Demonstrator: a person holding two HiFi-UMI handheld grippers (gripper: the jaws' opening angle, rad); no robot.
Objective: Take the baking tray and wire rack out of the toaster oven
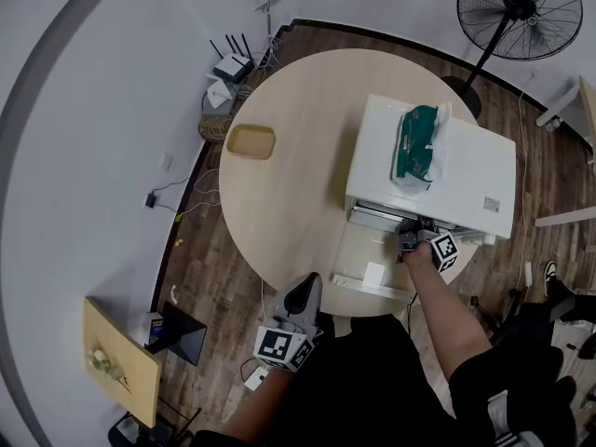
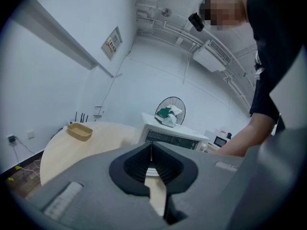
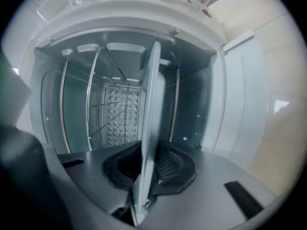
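The baking tray (image 3: 149, 119) sits inside the toaster oven (image 1: 484, 170), seen edge-on in the right gripper view as a thin pale sheet, and the right gripper (image 3: 146, 169) has its jaws clamped on the near rim. Beside the tray in the cavity, the wire rack (image 3: 96, 104) shows its thin bars, though the tilted view makes it hard to say which slot it rides in. The oven door (image 1: 372, 268) hangs open over the round table (image 1: 298, 194). A green and white bag (image 1: 419, 142) lies on the oven's top. A yellow dish (image 1: 251, 141) rests across the table, well apart. The left gripper (image 1: 303, 296) hangs at the table's near edge, jaws together on nothing.
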